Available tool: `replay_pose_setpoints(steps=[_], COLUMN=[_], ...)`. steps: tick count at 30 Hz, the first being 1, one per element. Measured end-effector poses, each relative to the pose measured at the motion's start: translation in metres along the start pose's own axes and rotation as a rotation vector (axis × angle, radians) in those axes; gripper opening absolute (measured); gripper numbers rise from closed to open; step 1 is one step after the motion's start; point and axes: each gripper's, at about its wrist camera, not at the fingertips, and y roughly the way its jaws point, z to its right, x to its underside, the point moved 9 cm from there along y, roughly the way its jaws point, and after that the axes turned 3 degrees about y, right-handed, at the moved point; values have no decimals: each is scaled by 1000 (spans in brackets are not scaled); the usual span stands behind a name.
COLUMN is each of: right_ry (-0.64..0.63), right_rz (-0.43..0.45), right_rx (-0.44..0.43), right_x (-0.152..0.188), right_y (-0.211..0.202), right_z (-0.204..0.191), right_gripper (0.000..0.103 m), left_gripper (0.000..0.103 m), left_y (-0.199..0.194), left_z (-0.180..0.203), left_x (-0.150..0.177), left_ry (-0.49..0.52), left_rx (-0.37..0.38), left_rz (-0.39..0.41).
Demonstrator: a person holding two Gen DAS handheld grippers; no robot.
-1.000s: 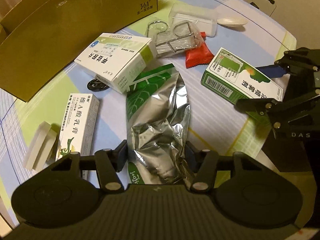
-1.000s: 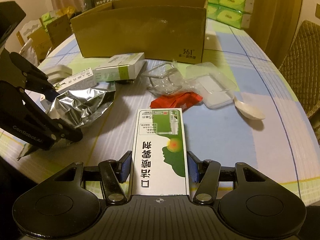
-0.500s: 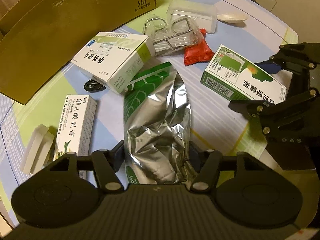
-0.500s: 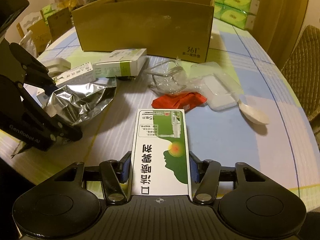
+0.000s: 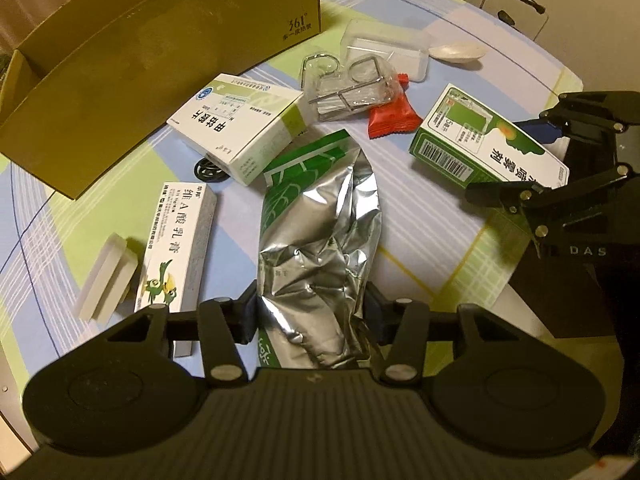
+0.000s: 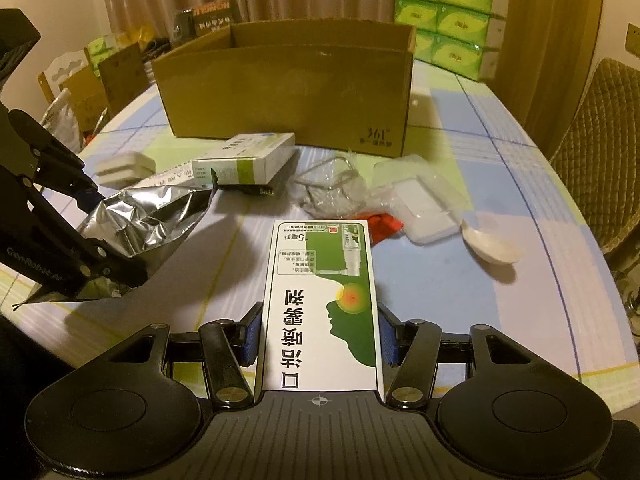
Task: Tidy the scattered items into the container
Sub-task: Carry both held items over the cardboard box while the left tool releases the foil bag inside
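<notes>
My left gripper [image 5: 312, 312] is shut on a crumpled silver foil pouch [image 5: 320, 232] with a green printed end, held off the table; the pouch also shows in the right wrist view [image 6: 148, 216]. My right gripper [image 6: 318, 336] is shut on a green-and-white spray box [image 6: 324, 292], lifted above the table; the box also shows in the left wrist view [image 5: 488, 140]. The open cardboard box [image 6: 288, 96] stands at the far side, also seen in the left wrist view [image 5: 140, 60].
On the checked tablecloth lie a white medicine box [image 5: 240, 120], an ointment box [image 5: 176, 240], a white block [image 5: 106, 280], a bag of metal hooks [image 5: 348, 84], a red sachet [image 5: 392, 116], a clear plastic case [image 6: 424, 204] and a white spoon [image 6: 492, 244].
Both grippers have risen with their loads: the pouch and the spray box are higher off the table. The cardboard box looks nearer in the right wrist view.
</notes>
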Motion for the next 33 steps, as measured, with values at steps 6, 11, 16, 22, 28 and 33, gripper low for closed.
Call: replay_pose_setpoints(steps=[6, 11, 16, 22, 28, 33], right_ry=[-4, -6, -10, -4, 0, -1], right_rz=[27, 48, 75, 115, 152, 183], right_rx=[2, -2, -4, -11, -31, -40], right_x=[-8, -16, -32, -66, -116, -168], right_y=[-11, -18, -25, -28, -25, -15], right_z=[-2, -6, -10, -11, -15, -16], right_gripper=[53, 53, 53, 53, 53, 53], left_gripper=[46, 46, 46, 46, 46, 46], left_y=[-18, -35, -52, -73, -90, -103], left_z=[-6, -13, -20, -37, -61, -82], left_x=[1, 0, -5, -16, -34, -56], left_ry=[-14, -32, -51, -91, -129, -148], left_rx=[-7, -16, -31, -48, -67, -86], left_rz=[18, 41, 63, 100, 138, 181])
